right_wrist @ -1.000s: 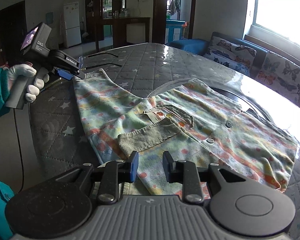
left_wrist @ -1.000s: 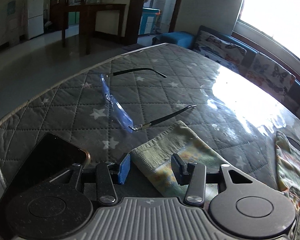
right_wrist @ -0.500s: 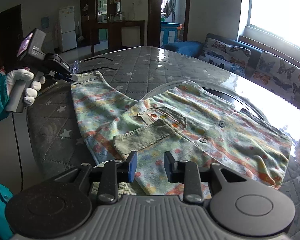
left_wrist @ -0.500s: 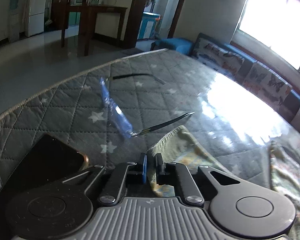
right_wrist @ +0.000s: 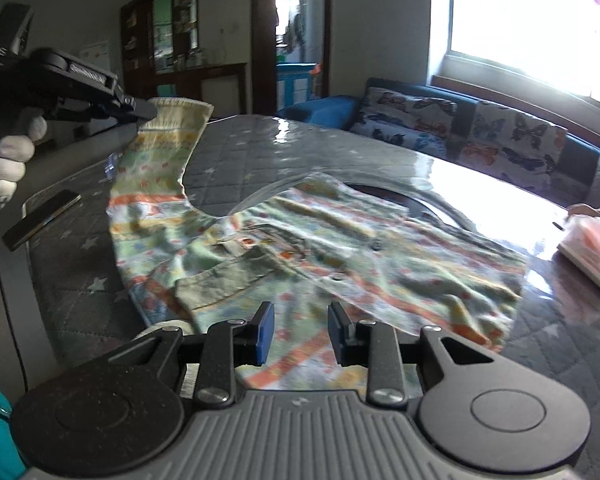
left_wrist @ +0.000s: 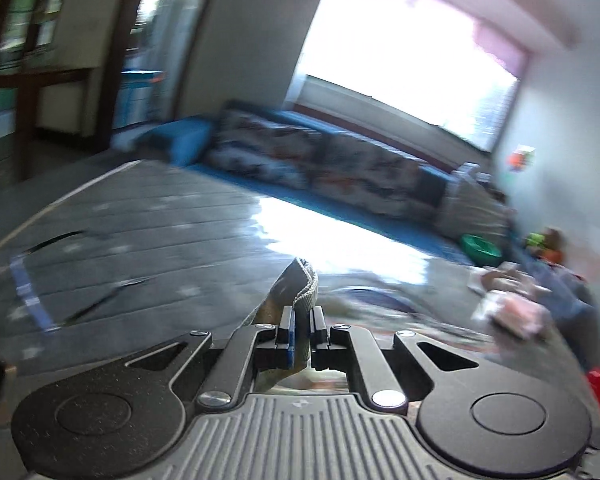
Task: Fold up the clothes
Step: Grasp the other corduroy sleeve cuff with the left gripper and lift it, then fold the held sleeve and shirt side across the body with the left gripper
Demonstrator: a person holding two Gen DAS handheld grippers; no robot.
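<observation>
The child's patterned button-up shirt lies spread on the quilted star-print table cover, except for one sleeve that the left gripper holds raised off the surface by its ribbed cuff, jaws pressed together on the knit edge. The right gripper hovers over the near hem with its jaws partly spread and nothing between them. The cloth looks light, thin and limp: it drapes from the pinch and wrinkles freely, so it will likely sag and slide on the glossy cover. The thicker ribbed cuffs, hem and buttoned placket seem the surest places to take hold.
</observation>
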